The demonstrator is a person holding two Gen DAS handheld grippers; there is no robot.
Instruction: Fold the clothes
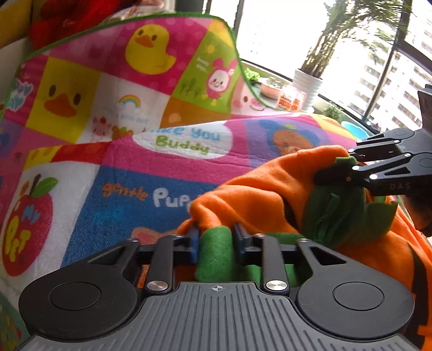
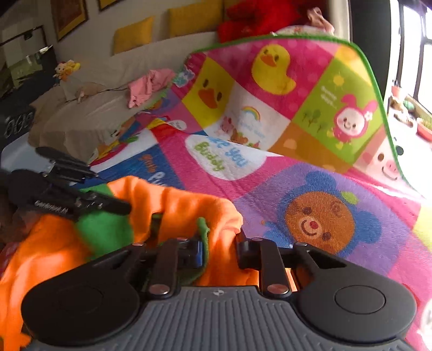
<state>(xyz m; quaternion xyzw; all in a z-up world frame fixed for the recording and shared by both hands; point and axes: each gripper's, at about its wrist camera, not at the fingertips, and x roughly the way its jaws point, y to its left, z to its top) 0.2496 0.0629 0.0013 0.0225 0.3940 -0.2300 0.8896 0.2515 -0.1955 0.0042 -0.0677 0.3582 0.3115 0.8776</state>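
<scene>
An orange fleece garment (image 1: 251,194) with green trim lies bunched over a colourful cartoon play mat (image 1: 108,113). My left gripper (image 1: 216,237) is shut on a green cuff (image 1: 213,251) of the orange garment. At the right of the left wrist view, my right gripper (image 1: 348,167) pinches the garment by a green leaf-shaped collar piece (image 1: 340,208). In the right wrist view, my right gripper (image 2: 220,243) is shut on an orange fold (image 2: 189,205) with a green edge. My left gripper (image 2: 108,205) shows at the left of that view, clamped on green fabric.
The mat's far corner (image 2: 359,54) curls up, edged in green. Behind it are a beige sofa (image 2: 89,108) with yellow cushions, a pink cloth (image 2: 148,86) and something red (image 2: 256,19). A window ledge holds a potted plant (image 1: 307,83).
</scene>
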